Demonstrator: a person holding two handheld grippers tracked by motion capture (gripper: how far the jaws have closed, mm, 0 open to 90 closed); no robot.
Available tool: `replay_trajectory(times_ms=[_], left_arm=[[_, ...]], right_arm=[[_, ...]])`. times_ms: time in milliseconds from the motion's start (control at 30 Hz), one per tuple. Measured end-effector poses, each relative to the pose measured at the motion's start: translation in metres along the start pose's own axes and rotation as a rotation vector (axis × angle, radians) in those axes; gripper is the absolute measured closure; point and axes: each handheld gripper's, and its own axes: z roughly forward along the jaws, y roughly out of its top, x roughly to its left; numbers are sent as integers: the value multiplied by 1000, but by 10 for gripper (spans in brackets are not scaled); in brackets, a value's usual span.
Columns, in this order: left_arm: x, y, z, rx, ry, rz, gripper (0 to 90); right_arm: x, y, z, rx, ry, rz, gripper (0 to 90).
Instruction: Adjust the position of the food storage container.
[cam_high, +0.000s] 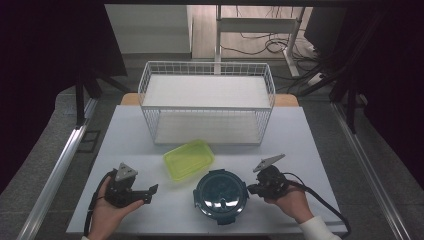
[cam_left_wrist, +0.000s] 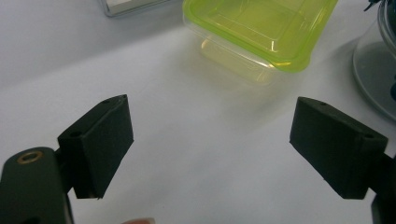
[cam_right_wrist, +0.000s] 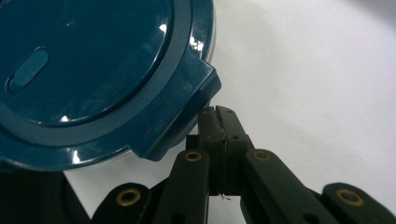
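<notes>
Right gripper (cam_right_wrist: 219, 112) clenched empty, tips at round blue container's (cam_high: 220, 193) latch tab; left gripper (cam_high: 150, 192) spread wide beside it; green box (cam_high: 189, 158) just behind; apparently nothing lifted yet.

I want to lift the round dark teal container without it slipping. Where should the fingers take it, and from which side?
Probably by a latch tab. The round dark teal lidded container is wide and smooth, but square clip tabs jut from its rim. The shut right gripper sits at the tab on the container's right, so opening it and coming in level from there seems simplest.
</notes>
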Motion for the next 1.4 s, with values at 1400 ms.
replay_trajectory(times_ms=[1400], left_arm=[[-1,4,0,-18,-15,-7,132]], right_arm=[[-5,-22,-11,-131,60,46,709]])
